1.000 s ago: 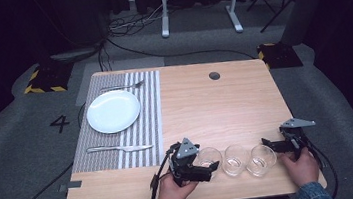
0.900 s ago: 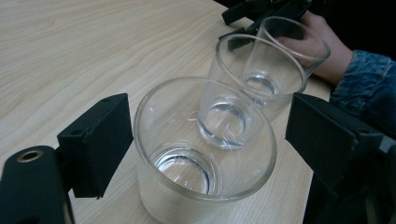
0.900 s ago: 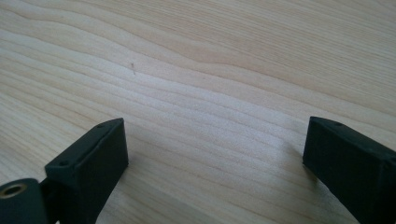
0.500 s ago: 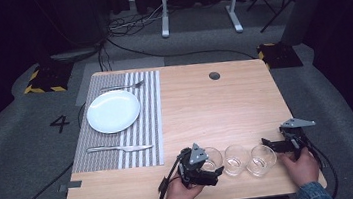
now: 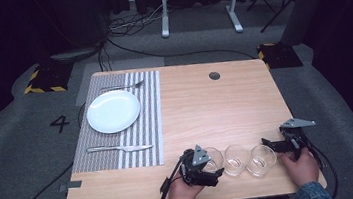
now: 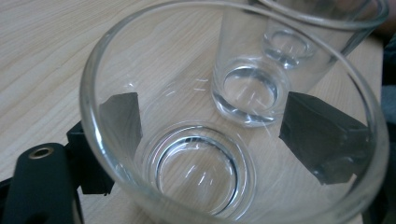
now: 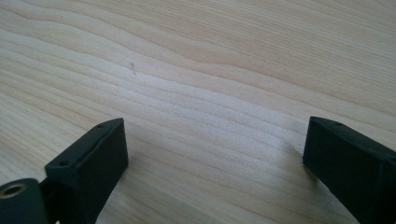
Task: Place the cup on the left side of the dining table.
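The only writing to read is a big dark "4" on the grey carpet, left of the table. The table is light wood w/ wavy grain and a small round hole near the far edge. On its left lies a striped grey-and-white mat, flat like cloth. On the mat sit a round, smooth white plate, a shiny metal fork past it & a shiny knife on the near side. Three clear, round glasses stand in a row near the front edge, all upright and empty. The left gripper is black w/ a grey three-cornered plate on top; its jaws sit one on each side of the left glass, around it, but I can't tell if they press it. Up close that glass has a thick round bottom, w/ the middle glass just behind. The right glass is last. The right gripper is just beside it, jaws spread wide over bare wood, holding nothing.
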`<state>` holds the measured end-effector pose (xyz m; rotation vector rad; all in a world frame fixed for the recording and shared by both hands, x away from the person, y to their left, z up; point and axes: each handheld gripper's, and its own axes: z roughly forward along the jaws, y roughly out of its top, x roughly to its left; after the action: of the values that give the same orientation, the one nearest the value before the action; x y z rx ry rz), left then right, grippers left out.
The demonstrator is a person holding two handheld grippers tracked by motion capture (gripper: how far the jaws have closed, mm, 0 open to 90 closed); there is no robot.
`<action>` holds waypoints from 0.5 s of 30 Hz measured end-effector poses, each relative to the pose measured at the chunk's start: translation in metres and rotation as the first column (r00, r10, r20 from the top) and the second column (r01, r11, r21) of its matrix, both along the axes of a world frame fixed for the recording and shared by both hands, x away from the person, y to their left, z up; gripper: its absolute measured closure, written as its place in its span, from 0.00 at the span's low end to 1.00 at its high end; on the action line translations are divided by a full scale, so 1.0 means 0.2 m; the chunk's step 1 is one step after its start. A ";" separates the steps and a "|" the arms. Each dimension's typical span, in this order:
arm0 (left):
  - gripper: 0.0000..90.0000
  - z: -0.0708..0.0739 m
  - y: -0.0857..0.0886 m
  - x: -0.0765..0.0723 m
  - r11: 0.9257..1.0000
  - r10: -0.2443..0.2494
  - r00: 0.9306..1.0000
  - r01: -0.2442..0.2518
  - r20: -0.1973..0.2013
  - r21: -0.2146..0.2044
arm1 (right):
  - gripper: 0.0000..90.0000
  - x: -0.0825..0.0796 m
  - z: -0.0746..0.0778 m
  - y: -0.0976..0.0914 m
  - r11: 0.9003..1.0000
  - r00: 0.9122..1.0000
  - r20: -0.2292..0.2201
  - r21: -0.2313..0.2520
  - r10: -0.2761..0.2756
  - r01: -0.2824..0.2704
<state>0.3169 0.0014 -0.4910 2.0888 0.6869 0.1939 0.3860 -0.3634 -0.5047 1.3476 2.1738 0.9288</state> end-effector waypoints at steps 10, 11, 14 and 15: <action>0.22 0.05 0.02 0.02 1.000 0.006 1.000 -0.006 -0.002 -0.003 | 0.08 0.00 0.00 0.00 1.000 1.000 0.000 0.000 0.000 0.000; 0.22 0.06 0.03 0.02 1.000 0.008 1.000 -0.008 0.008 0.006 | 0.08 0.00 0.00 0.00 1.000 1.000 0.000 0.000 0.000 0.000; 0.22 0.11 0.04 0.01 1.000 0.003 0.999 -0.004 0.038 0.011 | 0.08 0.00 0.00 0.00 1.000 1.000 0.000 0.000 0.000 0.000; 0.22 0.12 0.04 0.01 1.000 0.003 0.999 -0.003 0.038 0.011 | 0.08 0.00 0.00 0.00 1.000 1.000 0.000 0.000 0.000 0.000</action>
<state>0.3190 0.0099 -0.4670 2.0897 0.6676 0.2396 0.3860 -0.3634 -0.5047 1.3478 2.1739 0.9290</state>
